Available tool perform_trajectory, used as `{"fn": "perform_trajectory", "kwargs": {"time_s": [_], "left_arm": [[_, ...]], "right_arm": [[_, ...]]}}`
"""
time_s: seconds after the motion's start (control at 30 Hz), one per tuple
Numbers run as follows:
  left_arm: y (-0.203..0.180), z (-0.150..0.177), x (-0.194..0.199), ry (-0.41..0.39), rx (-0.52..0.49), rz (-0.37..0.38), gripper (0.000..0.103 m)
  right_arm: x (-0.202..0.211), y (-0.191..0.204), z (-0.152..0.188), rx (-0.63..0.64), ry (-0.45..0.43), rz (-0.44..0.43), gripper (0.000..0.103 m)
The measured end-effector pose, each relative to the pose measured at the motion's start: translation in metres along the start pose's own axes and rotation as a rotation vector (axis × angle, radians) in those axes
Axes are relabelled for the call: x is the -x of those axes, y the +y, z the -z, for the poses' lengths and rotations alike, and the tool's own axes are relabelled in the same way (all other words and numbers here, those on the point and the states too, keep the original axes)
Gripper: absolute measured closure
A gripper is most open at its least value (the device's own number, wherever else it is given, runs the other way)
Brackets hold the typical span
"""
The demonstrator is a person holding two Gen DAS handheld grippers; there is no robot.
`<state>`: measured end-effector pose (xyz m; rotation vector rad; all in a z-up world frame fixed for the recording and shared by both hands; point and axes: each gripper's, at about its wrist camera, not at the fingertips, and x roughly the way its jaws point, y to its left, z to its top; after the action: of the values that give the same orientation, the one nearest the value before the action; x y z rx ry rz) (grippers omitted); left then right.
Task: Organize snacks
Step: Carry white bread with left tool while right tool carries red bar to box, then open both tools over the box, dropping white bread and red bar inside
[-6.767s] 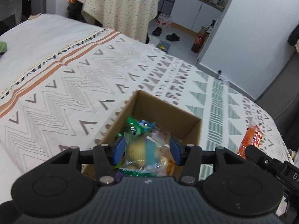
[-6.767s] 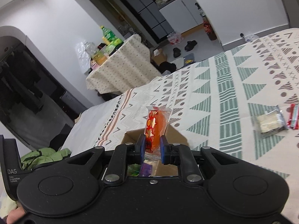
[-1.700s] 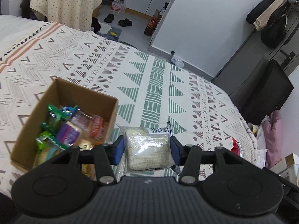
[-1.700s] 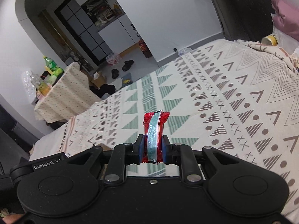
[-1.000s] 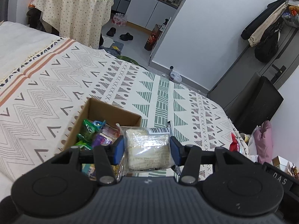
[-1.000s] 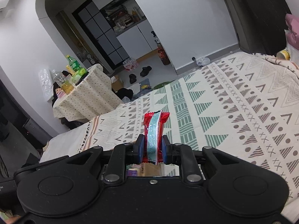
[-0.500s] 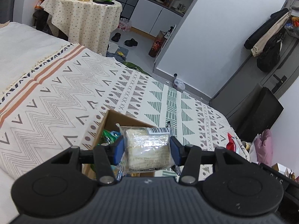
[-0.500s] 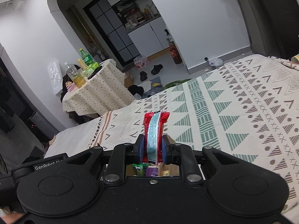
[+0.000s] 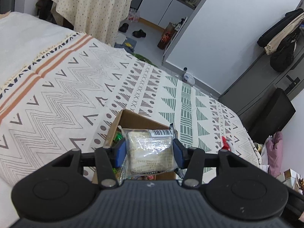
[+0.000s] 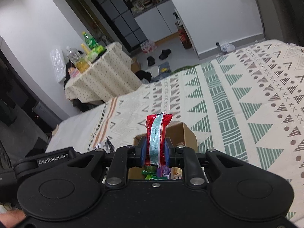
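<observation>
My left gripper (image 9: 149, 153) is shut on a clear packet of pale crackers (image 9: 150, 152) and holds it over the near part of an open cardboard box (image 9: 133, 118) on the patterned bedspread. Green wrappers (image 9: 117, 137) show inside the box beside the packet. My right gripper (image 10: 153, 152) is shut on a red snack packet with a pale blue stripe (image 10: 156, 133), standing upright over the same cardboard box (image 10: 182, 133). Green and purple snacks (image 10: 155, 172) lie in the box under it. The red packet's tip (image 9: 225, 144) shows at the right of the left wrist view.
The patterned bedspread (image 9: 66, 95) stretches around the box. Beyond the bed a round table with a dotted cloth (image 10: 98, 77) carries bottles. Shoes (image 9: 139, 33) lie on the floor near white cabinets. A dark cabinet (image 9: 271, 112) stands right of the bed.
Both grippers have moved over the box with their packets still held. The box now sits straight beneath each packet instead of off to the left.
</observation>
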<state>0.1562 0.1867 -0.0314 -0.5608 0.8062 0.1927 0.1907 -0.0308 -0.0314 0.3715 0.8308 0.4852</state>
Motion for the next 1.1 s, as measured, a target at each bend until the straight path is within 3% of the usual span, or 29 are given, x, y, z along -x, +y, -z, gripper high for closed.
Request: {"fn": "perform_trajectory", "kwargs": {"time_s": [0.37,0.53,0.7,0.83,1.1], "left_arm": [[0.011,-0.020,-0.043,0.047,0.040,-0.016,0.053],[0.015,-0.018,-0.067,0.096,0.055,-0.023,0.053],[0.007,-0.019,-0.083,0.123,0.045,-0.016,0.053],[-0.003,-0.022,-0.092,0.137,0.071,0.028,0.051],[-0.011,-0.024,-0.077,0.085,0.089,0.023,0.029]], "right_arm": [[-0.060,-0.005,0.003,-0.012,0.124,0.016,0.083],[-0.077,-0.018,0.008,-0.049,0.165,0.060,0.058],[-0.073,-0.034,0.000,-0.089,0.156,0.084,0.058],[-0.062,-0.045,-0.007,-0.100,0.133,0.099,0.050],[-0.048,-0.055,-0.007,-0.117,0.107,0.117,0.048]]}}
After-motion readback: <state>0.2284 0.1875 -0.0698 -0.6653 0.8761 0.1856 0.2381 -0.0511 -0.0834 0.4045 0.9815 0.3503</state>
